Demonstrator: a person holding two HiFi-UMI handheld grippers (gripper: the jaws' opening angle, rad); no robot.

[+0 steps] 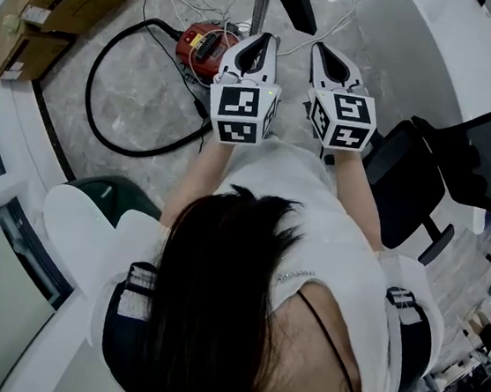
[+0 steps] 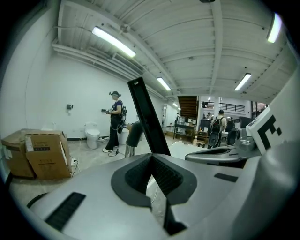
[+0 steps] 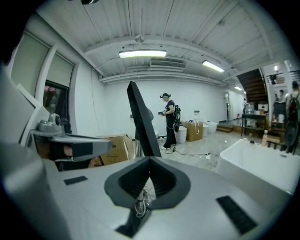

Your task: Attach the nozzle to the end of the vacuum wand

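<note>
Both grippers are clenched with nothing between their pads. The left gripper (image 2: 152, 164) and the right gripper (image 3: 150, 171) sit side by side, aimed at the same spot. Just past their tips the black nozzle (image 2: 146, 117) slants upward, close to the metal wand (image 1: 259, 10); I can't tell whether it is seated on it. My guess is the person holds them paired like this to line up on that joint. Beyond, the red vacuum cleaner (image 1: 209, 46) and its hose (image 1: 90, 83) lie on the floor.
</note>
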